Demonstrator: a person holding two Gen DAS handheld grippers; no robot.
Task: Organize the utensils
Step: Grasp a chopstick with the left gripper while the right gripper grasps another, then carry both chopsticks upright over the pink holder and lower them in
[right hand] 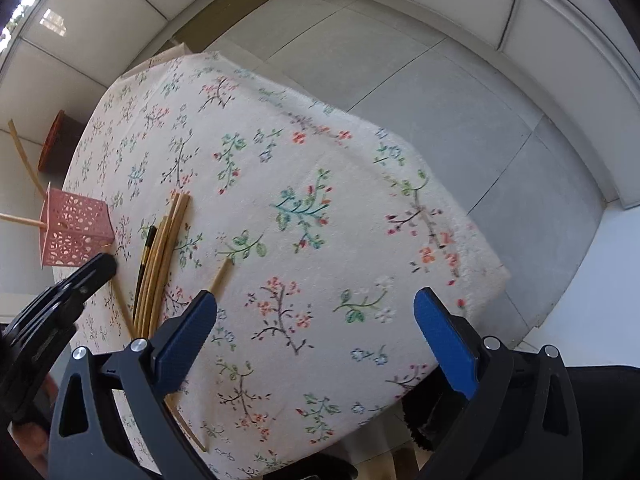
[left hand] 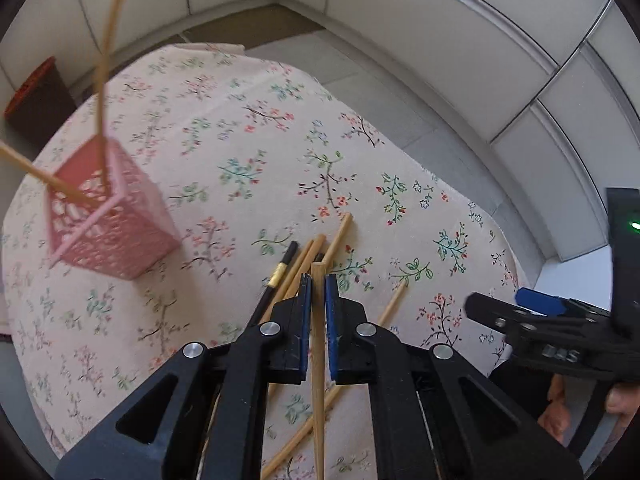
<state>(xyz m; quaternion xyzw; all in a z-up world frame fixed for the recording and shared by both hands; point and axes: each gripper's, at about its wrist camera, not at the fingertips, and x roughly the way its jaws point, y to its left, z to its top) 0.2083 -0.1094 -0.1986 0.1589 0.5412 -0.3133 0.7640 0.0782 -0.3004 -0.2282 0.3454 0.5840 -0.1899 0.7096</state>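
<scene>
A wooden chopstick (left hand: 319, 344) stands pinched between the blue pads of the left gripper (left hand: 318, 280), its tip poking just past the fingertips. Beneath and ahead of that gripper lies the loose pile of chopsticks (left hand: 308, 256) on the floral tablecloth (left hand: 240, 140). The pink basket (left hand: 108, 216) (already holding two sticks) sits well off to the gripper's left. The step in hand looks like carrying one stick to the basket; next it must swing left, hover over the opening and release. The right gripper (right hand: 316, 320) hangs spread wide and empty, the pile to its left.
</scene>
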